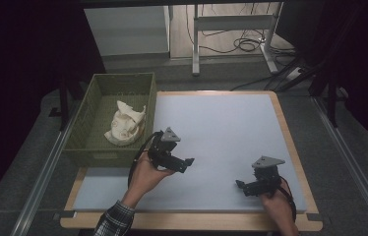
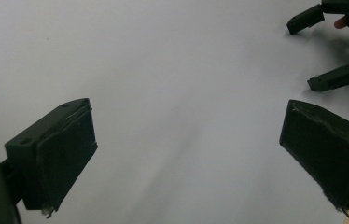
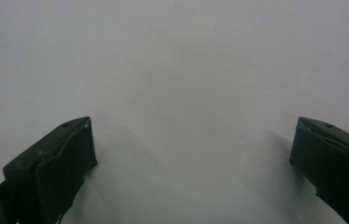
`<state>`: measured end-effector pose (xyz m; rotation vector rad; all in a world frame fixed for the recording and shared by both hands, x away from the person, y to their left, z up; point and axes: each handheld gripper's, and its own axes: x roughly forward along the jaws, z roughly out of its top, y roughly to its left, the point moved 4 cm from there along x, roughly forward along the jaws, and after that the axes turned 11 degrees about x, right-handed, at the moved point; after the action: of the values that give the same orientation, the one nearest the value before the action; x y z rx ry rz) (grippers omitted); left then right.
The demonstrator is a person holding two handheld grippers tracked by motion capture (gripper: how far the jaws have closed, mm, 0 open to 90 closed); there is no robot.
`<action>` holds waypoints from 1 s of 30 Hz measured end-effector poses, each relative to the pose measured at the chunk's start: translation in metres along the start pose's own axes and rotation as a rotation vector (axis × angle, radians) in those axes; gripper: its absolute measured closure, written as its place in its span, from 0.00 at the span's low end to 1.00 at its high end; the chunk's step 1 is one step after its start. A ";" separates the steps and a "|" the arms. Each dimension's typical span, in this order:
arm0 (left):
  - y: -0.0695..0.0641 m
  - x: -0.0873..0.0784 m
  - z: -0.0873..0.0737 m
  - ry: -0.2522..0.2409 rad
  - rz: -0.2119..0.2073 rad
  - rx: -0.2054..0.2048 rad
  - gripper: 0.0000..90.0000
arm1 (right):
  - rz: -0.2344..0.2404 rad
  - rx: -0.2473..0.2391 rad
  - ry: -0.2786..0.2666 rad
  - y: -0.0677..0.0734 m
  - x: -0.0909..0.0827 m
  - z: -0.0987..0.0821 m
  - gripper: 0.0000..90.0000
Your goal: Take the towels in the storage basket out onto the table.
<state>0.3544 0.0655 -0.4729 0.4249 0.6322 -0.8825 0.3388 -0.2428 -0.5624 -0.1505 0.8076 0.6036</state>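
Note:
My left gripper (image 1: 187, 164) is held low over the white mat (image 1: 221, 128), just right of the green basket (image 1: 84, 129), pointing right. Its jaws stand wide apart with nothing between them (image 2: 189, 116). My right gripper (image 1: 242, 188) hovers near the mat's front right, pointing left toward the other one, and it is open and empty too (image 3: 193, 130). In the left gripper view the right gripper (image 2: 310, 51) shows at the top right with its jaws spread. A cream-white crumpled thing (image 1: 125, 124), possibly cloth, lies inside the basket.
The mat covers a wooden table (image 1: 290, 132) whose edge shows around it. The basket sits at the table's left side, partly off the mat. Beyond the table stand a white desk frame (image 1: 231, 24) and floor cables (image 1: 246, 44).

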 end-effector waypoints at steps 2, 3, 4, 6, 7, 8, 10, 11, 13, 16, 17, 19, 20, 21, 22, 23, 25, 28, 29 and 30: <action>0.009 -0.005 0.004 0.010 0.020 -0.006 0.04 | 0.000 -0.003 0.001 0.000 0.000 0.000 0.00; 0.013 -0.007 0.005 0.012 0.028 -0.012 0.04 | 0.000 -0.002 0.001 0.000 0.000 0.000 0.00; 0.013 -0.007 0.005 0.012 0.028 -0.012 0.04 | -0.001 -0.002 -0.001 0.000 0.000 0.000 0.00; 0.020 -0.011 0.007 0.012 0.038 -0.024 0.04 | -0.001 -0.002 0.000 0.000 0.000 0.000 0.00; 0.030 -0.015 0.008 0.021 0.053 -0.034 0.04 | -0.001 -0.004 -0.001 0.000 0.000 0.000 0.00; 0.030 -0.015 0.008 0.021 0.053 -0.034 0.04 | -0.001 -0.004 -0.001 0.000 0.000 0.000 0.00; 0.040 -0.019 0.007 0.036 0.074 -0.039 0.04 | 0.000 -0.002 -0.001 0.000 0.000 0.000 0.00; 0.044 -0.020 0.007 0.042 0.083 -0.043 0.04 | -0.001 -0.003 -0.001 0.000 0.000 0.000 0.00; 0.058 -0.026 0.005 0.052 0.100 -0.064 0.04 | -0.002 -0.002 0.000 0.000 0.000 0.000 0.00; 0.070 -0.031 0.003 0.062 0.116 -0.084 0.04 | -0.002 -0.002 -0.003 0.000 0.000 0.000 0.00; 0.082 -0.035 0.000 0.072 0.137 -0.099 0.04 | -0.001 -0.002 -0.003 0.000 0.000 0.000 0.00; 0.094 -0.041 -0.002 0.075 0.153 -0.122 0.05 | 0.000 -0.002 -0.003 0.000 0.000 0.000 0.00; 0.094 -0.041 -0.002 0.075 0.153 -0.122 0.05 | 0.000 -0.002 -0.003 0.000 0.000 0.000 0.00; 0.100 -0.043 -0.004 0.076 0.161 -0.131 0.05 | 0.000 -0.002 -0.003 0.000 0.000 0.000 0.00; 0.106 -0.046 -0.005 0.077 0.170 -0.141 0.05 | 0.000 -0.002 -0.003 0.000 0.000 0.000 0.00; 0.118 -0.050 -0.009 0.082 0.190 -0.158 0.05 | 0.000 -0.002 -0.003 0.000 0.000 0.000 0.00; 0.130 -0.054 -0.013 0.090 0.208 -0.173 0.05 | 0.000 -0.002 -0.003 0.000 0.000 0.000 0.00; 0.142 -0.056 -0.019 0.103 0.227 -0.191 0.05 | 0.000 -0.002 -0.003 0.000 0.000 0.000 0.00; 0.154 -0.057 -0.026 0.116 0.237 -0.207 0.05 | 0.000 -0.002 -0.003 0.000 0.000 0.000 0.00; 0.154 -0.057 -0.026 0.116 0.237 -0.207 0.05 | 0.000 -0.002 -0.003 0.000 0.000 0.000 0.00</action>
<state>0.4441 0.2014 -0.4407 0.3570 0.7554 -0.5637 0.3391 -0.2428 -0.5627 -0.1514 0.8041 0.6042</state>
